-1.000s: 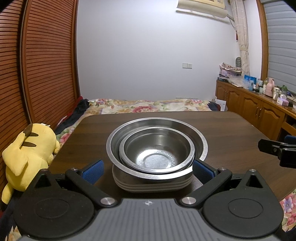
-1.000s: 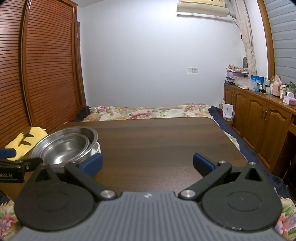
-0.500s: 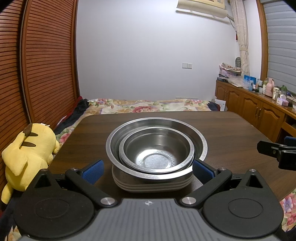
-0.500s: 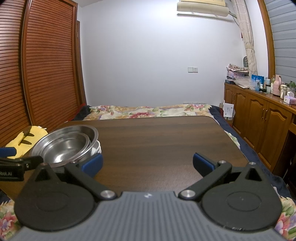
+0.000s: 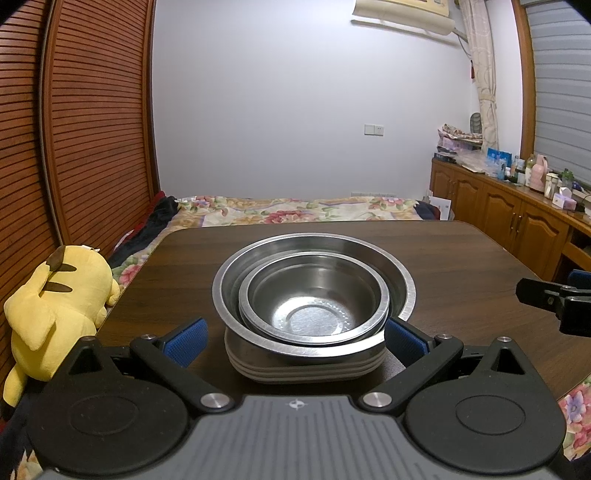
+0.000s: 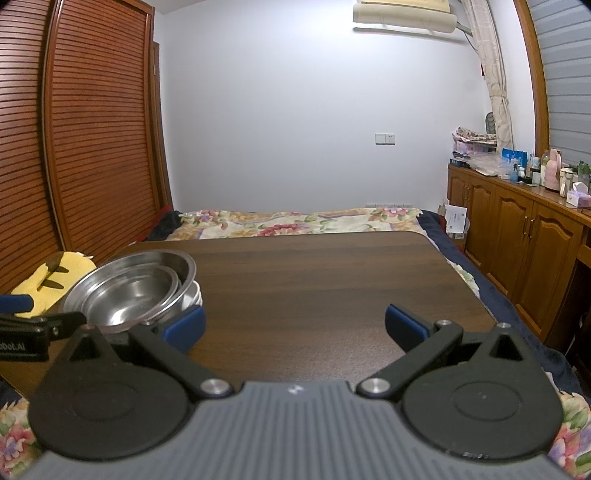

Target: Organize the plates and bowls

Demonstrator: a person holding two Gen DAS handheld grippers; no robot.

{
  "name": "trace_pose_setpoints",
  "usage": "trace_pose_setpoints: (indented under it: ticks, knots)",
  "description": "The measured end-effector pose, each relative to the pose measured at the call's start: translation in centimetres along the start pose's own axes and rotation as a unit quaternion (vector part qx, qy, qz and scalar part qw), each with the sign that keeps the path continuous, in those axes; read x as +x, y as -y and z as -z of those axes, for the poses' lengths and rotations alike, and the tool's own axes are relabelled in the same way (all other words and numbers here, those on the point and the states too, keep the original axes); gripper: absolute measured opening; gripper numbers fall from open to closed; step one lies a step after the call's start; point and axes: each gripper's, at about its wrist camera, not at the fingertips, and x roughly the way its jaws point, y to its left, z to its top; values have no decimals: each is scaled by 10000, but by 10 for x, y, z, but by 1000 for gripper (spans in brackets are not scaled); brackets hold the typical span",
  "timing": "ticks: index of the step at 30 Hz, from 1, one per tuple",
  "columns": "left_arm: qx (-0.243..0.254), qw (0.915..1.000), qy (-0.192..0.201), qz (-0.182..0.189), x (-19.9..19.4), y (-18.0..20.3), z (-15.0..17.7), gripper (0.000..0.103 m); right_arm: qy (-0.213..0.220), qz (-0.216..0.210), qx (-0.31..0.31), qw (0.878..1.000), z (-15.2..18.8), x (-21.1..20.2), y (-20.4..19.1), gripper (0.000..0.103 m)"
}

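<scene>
Two steel bowls (image 5: 314, 295), nested, sit atop a stack of plates (image 5: 306, 367) on one table (image 6: 332, 280). Left gripper (image 5: 295, 338) and right gripper (image 6: 293, 325): both spread wide, empty.

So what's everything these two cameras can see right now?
large steel bowl: one, silver, on top of the plates, near the table's left edge
small steel bowl: one, silver, nested inside the large one
plates: a stack, pale grey, under the bowls; exact count unclear
table: one, dark brown wood
plush toy: one, yellow, beside the table's left edge
bed cover: one, floral, beyond the table
cabinets: a wooden row on the right, bottles and boxes on top
air conditioner: one, cream, high on the wall
left gripper: black, blue pads, jaws open either side of the stack
right gripper: black, blue pads, jaws open over bare table
</scene>
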Motion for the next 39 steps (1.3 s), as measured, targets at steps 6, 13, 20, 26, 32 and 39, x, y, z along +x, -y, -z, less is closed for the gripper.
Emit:
trace_pose_setpoints:
  ticks: [6,13,20,26,32,39]
  knots:
    - [-3,10000,-3,0,1,0,1,103,6,-4,4,10000,0,0,0,103]
    - [-3,10000,-3,-3,1,0,1,103,-5,-10,7,10000,0,0,0,103]
    - [-2,10000,-2,-1,1,-1,1,103,-1,-4,13,10000,0,0,-1,103]
    - [4,10000,-11,-2,1,-1,1,103,4,3,3,10000,0,-1,-1,103]
    - [9,10000,-17,-9,2,-1,2,103,1,-2,12,10000,0,-1,-2,103]
    - [17,10000,-21,-9,2,0,2,103,10,-6,19,10000,1,0,-2,103]
